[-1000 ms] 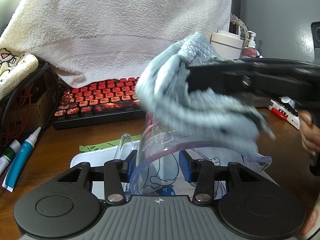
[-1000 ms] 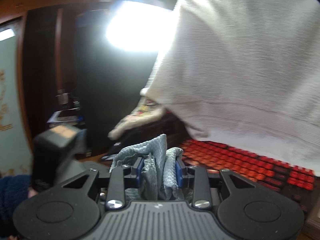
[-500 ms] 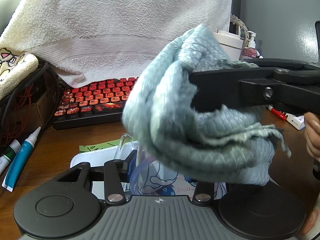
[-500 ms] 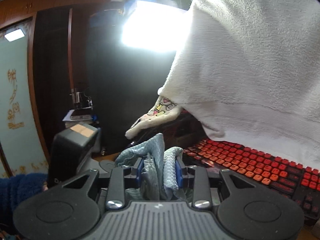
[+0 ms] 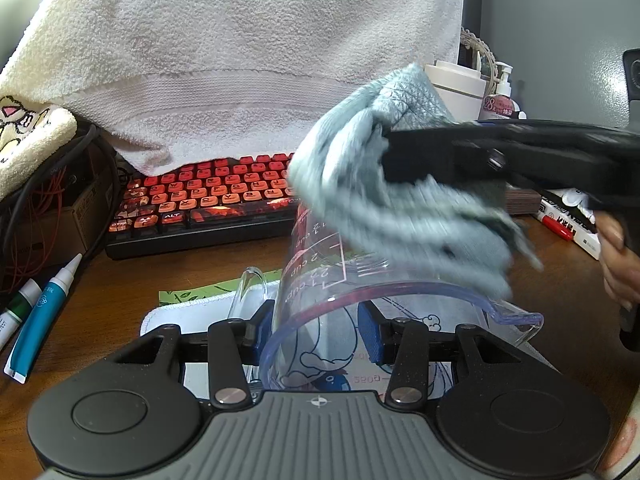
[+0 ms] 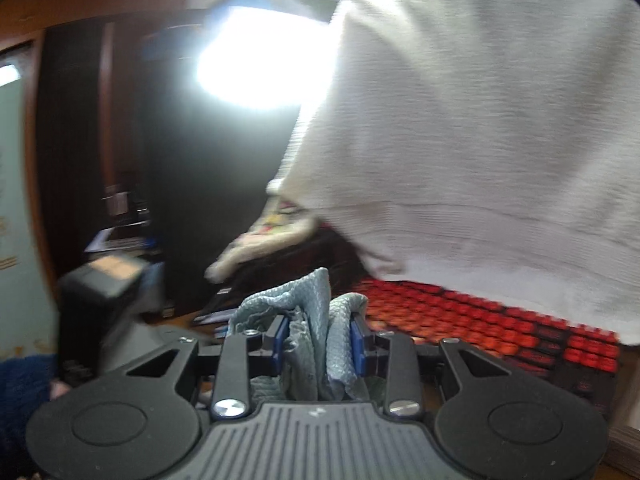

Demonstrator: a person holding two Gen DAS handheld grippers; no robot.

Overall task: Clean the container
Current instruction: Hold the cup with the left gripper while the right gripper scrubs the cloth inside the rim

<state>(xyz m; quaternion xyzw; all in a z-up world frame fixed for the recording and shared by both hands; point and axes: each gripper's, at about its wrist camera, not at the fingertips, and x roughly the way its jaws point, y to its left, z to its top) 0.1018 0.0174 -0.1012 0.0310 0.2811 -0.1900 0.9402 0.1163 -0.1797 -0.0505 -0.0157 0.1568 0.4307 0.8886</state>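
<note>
- While the left gripper (image 5: 316, 330) pinches the wall of the clear measuring cup (image 5: 332, 276) near its rim, jaws narrowed onto the plastic, the cup tilts with its mouth toward that camera, above a white mat (image 5: 180, 314) on the desk (image 5: 132, 276).
- The right gripper (image 6: 318, 346) is closed on a bunched blue-grey cloth (image 6: 320, 320), jaws partly apart because of the wad between them; in the left view the cloth (image 5: 400, 208) hangs at the cup's far upper side, blurred, and whether it touches the plastic I cannot tell.
- Risk, as I judge it: the grip holds only a thin smooth wall, so a hard push from the cloth could twist the cup in the pads or pull it free onto the mat.
- Loose cloth ends dangle below the right claw; they could snag on the spout (image 5: 520, 322) or the handle (image 5: 250, 280) and drag the cup sideways.
- A wide swing could knock things nearby: the red keyboard (image 5: 208, 196) behind, the tubes (image 5: 40, 312) at the left, the marker (image 5: 556, 228) at the right.
- The cup looks empty; only printed cup markings and the mat's cartoon show through it. No liquid or residue is visible.
- A white lidded jar (image 5: 456, 80) and a pump bottle (image 5: 502, 92) stand behind; their contents cannot be seen.
</note>
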